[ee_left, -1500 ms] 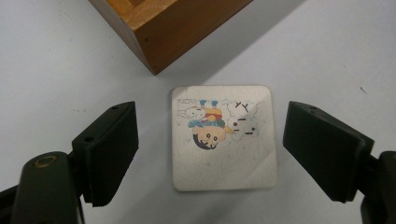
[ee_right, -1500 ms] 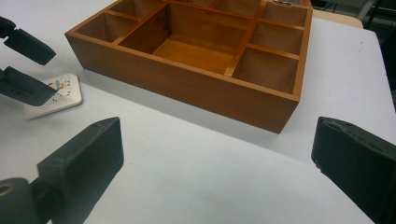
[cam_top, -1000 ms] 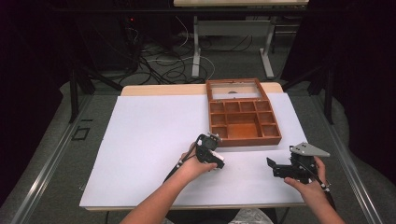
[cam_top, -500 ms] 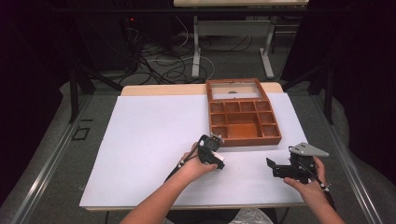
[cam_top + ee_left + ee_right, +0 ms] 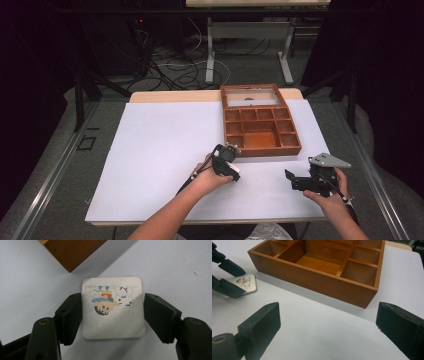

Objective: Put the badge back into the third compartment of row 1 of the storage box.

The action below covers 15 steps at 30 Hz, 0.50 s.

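Nothing much has moved since the earlier frames: both hands and the box lie as they did a second ago. Flat on the white sheet lies a small square card [image 5: 113, 307] with rounded corners and a cartoon drawing, seen upside down in the left gripper view, just off the near left corner of the wooden box [image 5: 260, 121]. The left gripper [image 5: 113, 315] straddles it, fingers [image 5: 71, 317] spread; the left one touches or nearly touches the card's edge, the right one stands a little apart, so the card is not pinched. In the right gripper view the same card [image 5: 245, 282] shows at the far left between those fingers. The box is an orange-brown tray of small compartments around a wider middle one, with a framed glass lid lying open at its far end; the compartments that can be seen hold nothing. The right gripper [image 5: 295, 179], with a grey plate on top, is held well to the right, near the counter's [image 5: 150, 97] front edge, its fingers [image 5: 260, 322] wide apart over bare sheet and pointing toward the box's near right corner. The white sheet [image 5: 160, 150] covers nearly all of the pale wooden counter. Beyond it the room is dark, with grey floor, tangled cables [image 5: 175, 70] and the metal legs of another table.
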Available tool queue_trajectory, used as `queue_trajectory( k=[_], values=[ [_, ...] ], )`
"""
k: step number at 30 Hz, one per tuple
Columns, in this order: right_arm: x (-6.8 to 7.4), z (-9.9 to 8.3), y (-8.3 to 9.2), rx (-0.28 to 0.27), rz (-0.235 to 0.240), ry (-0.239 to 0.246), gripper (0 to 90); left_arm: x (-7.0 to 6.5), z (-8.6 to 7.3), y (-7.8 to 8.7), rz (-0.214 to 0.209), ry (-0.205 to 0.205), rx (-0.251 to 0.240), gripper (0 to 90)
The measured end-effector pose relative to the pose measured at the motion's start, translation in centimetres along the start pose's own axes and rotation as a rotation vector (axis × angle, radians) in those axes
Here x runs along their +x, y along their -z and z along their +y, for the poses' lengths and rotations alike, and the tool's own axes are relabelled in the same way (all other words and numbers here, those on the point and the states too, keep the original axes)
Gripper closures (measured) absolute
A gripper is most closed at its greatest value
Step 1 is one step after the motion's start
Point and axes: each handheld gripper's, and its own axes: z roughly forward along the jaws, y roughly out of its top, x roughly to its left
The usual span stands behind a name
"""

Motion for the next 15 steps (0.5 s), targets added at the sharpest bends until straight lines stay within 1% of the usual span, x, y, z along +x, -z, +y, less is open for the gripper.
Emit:
queue_trajectory(
  k=[2, 3, 5, 6, 11, 12, 13, 14, 15],
  values=[
    [0.03, 0.00, -0.02, -0.001, 0.002, 0.001, 5.5, -0.01, -0.03, 0.11, -0.003, -0.003, 0.001, 33.4],
    [0.05, 0.01, -0.02, 0.000, 0.002, -0.001, 5.6, -0.10, -0.06, 0.13, -0.005, 0.004, -0.005, 33.4],
    [0.09, 0.01, -0.03, 0.002, 0.002, -0.002, 5.6, -0.08, -0.09, 0.27, -0.004, -0.007, -0.011, 33.4],
    [0.10, 0.01, -0.03, 0.002, 0.002, -0.002, 5.7, -0.17, -0.14, 0.31, -0.005, -0.001, -0.020, 33.4],
    [0.13, 0.01, -0.05, 0.000, -0.002, -0.002, 5.8, -0.33, -0.42, 0.70, -0.008, -0.011, -0.043, 33.4],
    [0.12, 0.01, -0.05, 0.001, -0.002, -0.003, 5.9, -0.33, -0.48, 0.77, -0.007, -0.018, -0.054, 33.5],
    [0.12, 0.01, -0.05, 0.001, -0.002, -0.003, 5.9, -0.39, -0.56, 0.87, -0.009, -0.014, -0.056, 33.5],
    [0.13, 0.01, -0.05, -0.001, -0.003, -0.005, 6.0, -0.40, -0.62, 0.96, -0.008, -0.021, -0.066, 33.5],
    [0.13, 0.02, -0.04, -0.001, -0.003, -0.005, 6.0, -0.44, -0.70, 1.05, -0.008, -0.019, -0.073, 33.5]
  ],
)
